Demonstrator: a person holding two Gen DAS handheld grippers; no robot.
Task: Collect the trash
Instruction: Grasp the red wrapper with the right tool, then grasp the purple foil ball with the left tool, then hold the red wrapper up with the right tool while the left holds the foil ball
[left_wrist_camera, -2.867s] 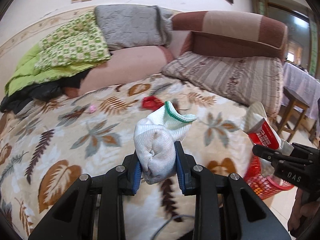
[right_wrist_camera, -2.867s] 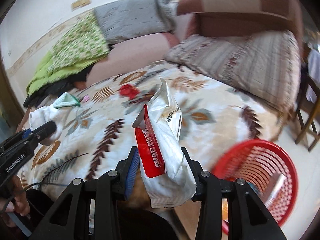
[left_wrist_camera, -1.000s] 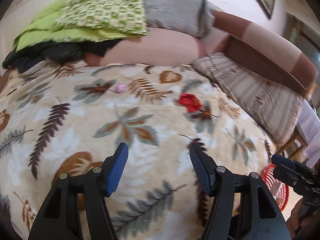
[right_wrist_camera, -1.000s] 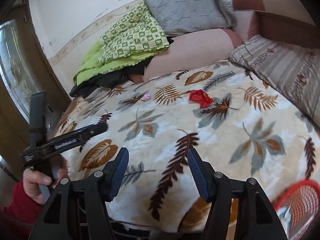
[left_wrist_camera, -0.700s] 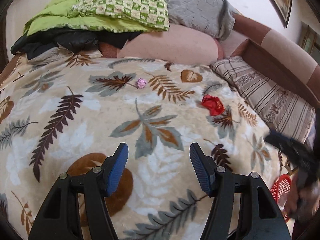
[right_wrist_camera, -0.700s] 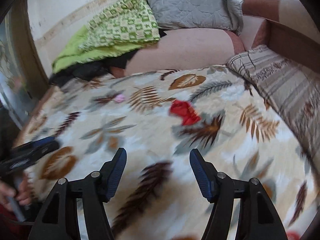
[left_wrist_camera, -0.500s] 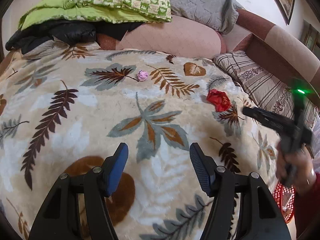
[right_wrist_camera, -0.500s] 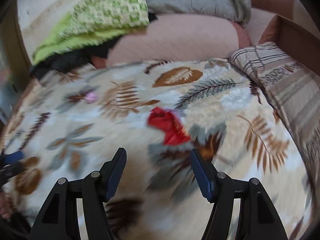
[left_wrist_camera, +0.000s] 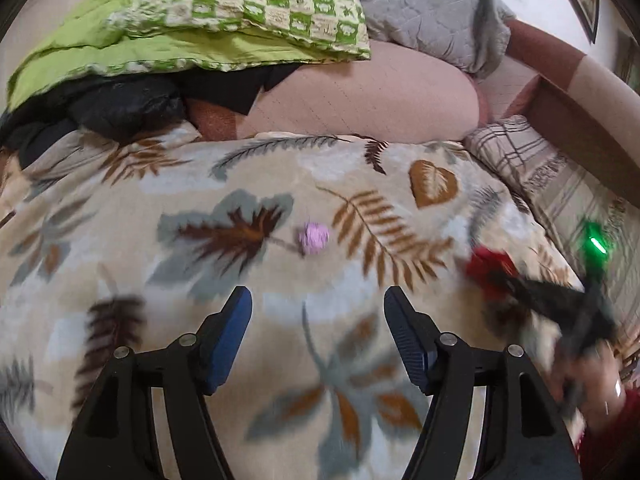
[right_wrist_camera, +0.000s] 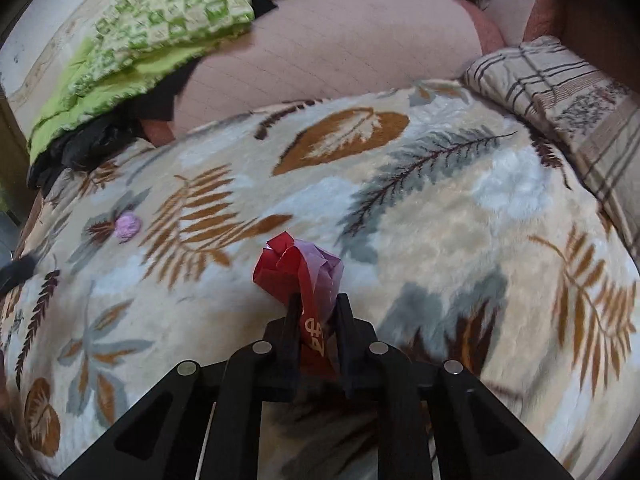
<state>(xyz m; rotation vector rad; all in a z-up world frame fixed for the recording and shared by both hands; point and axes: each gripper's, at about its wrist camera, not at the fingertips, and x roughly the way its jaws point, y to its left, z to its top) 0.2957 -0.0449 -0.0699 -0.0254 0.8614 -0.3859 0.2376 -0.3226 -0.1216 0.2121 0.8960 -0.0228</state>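
My right gripper (right_wrist_camera: pixel 318 312) is shut on a crumpled red wrapper (right_wrist_camera: pixel 298 272), which rests on or just above the leaf-print blanket (right_wrist_camera: pixel 460 240). In the left wrist view the same red wrapper (left_wrist_camera: pixel 486 266) shows at the right with the blurred right gripper (left_wrist_camera: pixel 516 286) on it. A small pink crumpled ball (left_wrist_camera: pixel 315 237) lies on the blanket ahead of my left gripper (left_wrist_camera: pixel 318 312), which is open and holds nothing. The pink ball (right_wrist_camera: pixel 128 225) also shows at the left of the right wrist view.
Folded bedding is piled at the back: a green patterned quilt (left_wrist_camera: pixel 240 4), a grey quilt (left_wrist_camera: pixel 424 8), a pink bolster (left_wrist_camera: pixel 360 96) and black clothing (left_wrist_camera: pixel 120 104). A striped pillow (right_wrist_camera: pixel 560 92) lies at the right. A person's hand (left_wrist_camera: pixel 592 384) holds the right gripper.
Both grippers let go of the sock and the packet, then moved over the bed. My right gripper went to the red wrapper and shut on it. My left gripper came closer to the pink ball.
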